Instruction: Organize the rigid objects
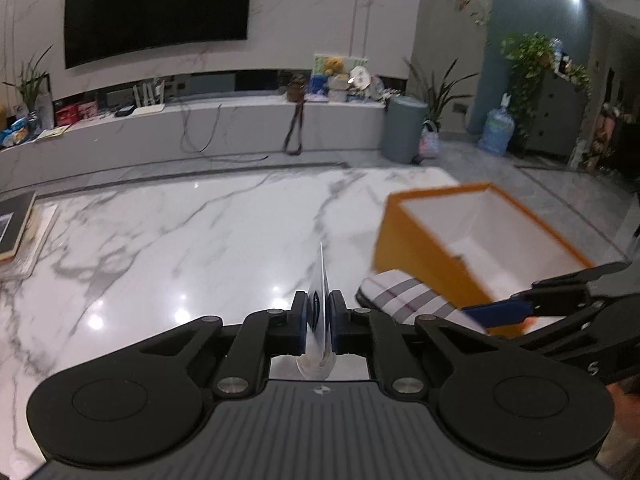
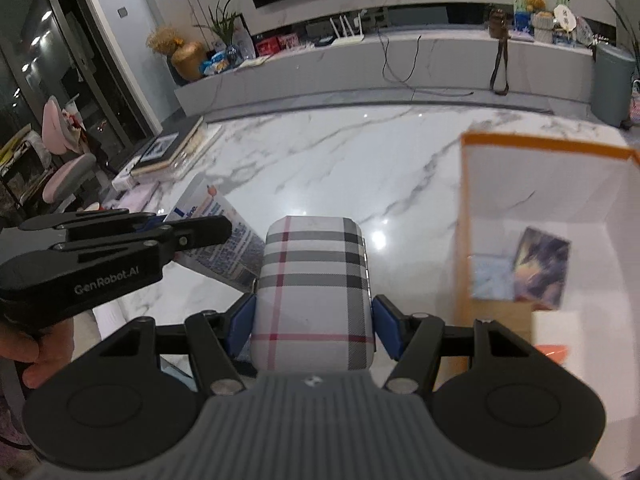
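My left gripper (image 1: 318,320) is shut on a thin white-and-blue printed packet (image 1: 320,304), held edge-on above the marble table; the packet also shows flat-faced in the right wrist view (image 2: 224,236). My right gripper (image 2: 314,320) is shut on a plaid-patterned case (image 2: 316,284), held above the table just left of an open orange box (image 2: 496,184). The plaid case (image 1: 404,296) and the orange box (image 1: 424,248) show at the right in the left wrist view. Inside the box lie two picture cards (image 2: 540,268).
The white marble table (image 1: 180,232) spreads ahead. A stack of books (image 2: 172,152) lies at its far left edge. Beyond stand a low TV bench with clutter (image 1: 224,112), a grey bin (image 1: 404,128) and a water jug (image 1: 496,132).
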Demonstrator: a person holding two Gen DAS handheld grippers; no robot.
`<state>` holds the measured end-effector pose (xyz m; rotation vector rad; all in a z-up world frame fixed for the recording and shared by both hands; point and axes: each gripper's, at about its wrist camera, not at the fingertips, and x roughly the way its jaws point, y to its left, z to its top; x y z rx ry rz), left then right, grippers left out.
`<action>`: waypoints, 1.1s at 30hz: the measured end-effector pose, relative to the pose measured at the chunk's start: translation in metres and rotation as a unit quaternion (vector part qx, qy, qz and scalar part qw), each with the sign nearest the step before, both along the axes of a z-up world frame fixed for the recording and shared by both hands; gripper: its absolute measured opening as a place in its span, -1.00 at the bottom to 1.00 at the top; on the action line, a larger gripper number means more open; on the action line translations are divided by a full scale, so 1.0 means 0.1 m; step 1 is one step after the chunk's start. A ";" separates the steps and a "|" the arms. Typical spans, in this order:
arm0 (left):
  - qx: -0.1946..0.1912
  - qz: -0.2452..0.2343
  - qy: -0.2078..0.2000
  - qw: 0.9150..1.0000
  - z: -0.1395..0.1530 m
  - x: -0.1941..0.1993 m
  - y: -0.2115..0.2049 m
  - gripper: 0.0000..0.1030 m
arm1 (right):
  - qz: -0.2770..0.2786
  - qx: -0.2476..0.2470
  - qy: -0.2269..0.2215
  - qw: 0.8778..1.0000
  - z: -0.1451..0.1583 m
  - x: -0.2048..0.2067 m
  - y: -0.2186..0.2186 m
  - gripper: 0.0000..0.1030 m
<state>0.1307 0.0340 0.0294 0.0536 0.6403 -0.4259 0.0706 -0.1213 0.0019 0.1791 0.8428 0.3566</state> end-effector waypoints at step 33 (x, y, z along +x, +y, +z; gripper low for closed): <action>0.193 -0.135 0.053 0.971 -0.38 1.16 -2.22 -0.78 | -0.051 -0.168 0.062 0.983 -0.36 0.74 -1.53 0.22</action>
